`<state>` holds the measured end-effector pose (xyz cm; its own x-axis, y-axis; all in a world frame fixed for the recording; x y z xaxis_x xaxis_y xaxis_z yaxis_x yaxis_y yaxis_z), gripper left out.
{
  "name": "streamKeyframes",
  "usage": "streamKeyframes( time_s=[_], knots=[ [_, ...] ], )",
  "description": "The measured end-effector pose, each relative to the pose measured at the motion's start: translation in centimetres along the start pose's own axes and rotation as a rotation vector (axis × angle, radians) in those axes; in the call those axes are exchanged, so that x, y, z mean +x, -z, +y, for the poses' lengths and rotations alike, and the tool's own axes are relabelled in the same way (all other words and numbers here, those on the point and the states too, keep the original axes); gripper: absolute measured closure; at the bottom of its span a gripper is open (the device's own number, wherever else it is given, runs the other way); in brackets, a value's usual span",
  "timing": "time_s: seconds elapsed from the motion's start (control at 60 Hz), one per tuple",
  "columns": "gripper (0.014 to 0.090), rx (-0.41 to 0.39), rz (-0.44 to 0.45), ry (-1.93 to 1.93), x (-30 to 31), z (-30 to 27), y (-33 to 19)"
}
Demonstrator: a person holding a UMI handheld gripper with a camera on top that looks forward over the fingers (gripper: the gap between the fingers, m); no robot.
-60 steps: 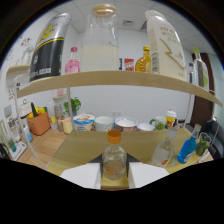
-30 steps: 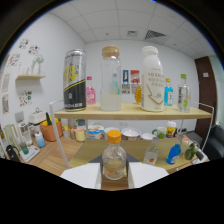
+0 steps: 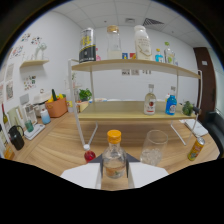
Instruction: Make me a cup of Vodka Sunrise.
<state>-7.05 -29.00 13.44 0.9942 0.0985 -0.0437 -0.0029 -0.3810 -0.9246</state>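
Surface (image 3: 60, 142): pale wood, runs beneath and well beyond the hand-held gripper; carries everything listed below.

Two-tier shelf rack (image 3: 135, 65): white frame with wooden boards, stands on the surface beyond the fingers. The top board bears a dark tall can (image 3: 87, 46), a clear jar (image 3: 114, 43) and a white bottle (image 3: 142, 43). The lower board bears a small clear bottle with a red label (image 3: 149, 101) and a blue bottle (image 3: 171, 102), side by side.

Orange planter (image 3: 57, 106): on the surface off to one side of the rack, well apart from the fingers.

Hand-held gripper (image 3: 114, 172): its two pale fingers show low in the view and close in on both sides of a bottle; no gap is visible at either side, so it is judged to be gripping the bottle.

Orange-capped bottle (image 3: 114, 157): clear glass, upright, long axis vertical, cap uppermost. It sits between the fingers, held by its lower body, and appears to be carried above the surface rather than resting on it. Contents and label cannot be read.

Empty glass (image 3: 153, 148): clear, upright, mouth open upward, standing on the surface. Key relation: it lies just ahead of the fingers and slightly to the right of the held bottle, near but not touching. Any pour would call for tipping the bottle's neck toward that side.

Orange can (image 3: 195, 148): tilted, further right of the glass.

Small red object (image 3: 89, 155): on the surface just left of the bottle; identity unclear.
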Motion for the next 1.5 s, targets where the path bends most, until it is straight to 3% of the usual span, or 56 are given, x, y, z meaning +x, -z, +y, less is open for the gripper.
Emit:
streamKeyframes(
  time_s=[0.233, 0.55, 0.8, 1.133, 1.233, 1.4, 1.5],
  knots=[
    [0.0694, -0.010, 0.038, -0.018, 1.2, 0.9, -5.2],
    [0.0694, -0.125, 0.064, -0.020, 2.0, 5.9, -11.7],
    [0.0689, -0.200, 0.072, -0.022, 1.8, 7.7, -12.4],
    [0.0675, -0.234, 0.042, -0.024, 1.7, 8.3, -11.6],
    [0.0543, -0.216, 0.020, -0.026, 1.5, 7.4, -10.8],
    [0.0213, -0.165, -0.034, -0.009, 0.4, 3.8, -7.6],
    [0.0192, -0.107, -0.067, -0.015, -0.1, 0.4, -4.4]
  ],
)
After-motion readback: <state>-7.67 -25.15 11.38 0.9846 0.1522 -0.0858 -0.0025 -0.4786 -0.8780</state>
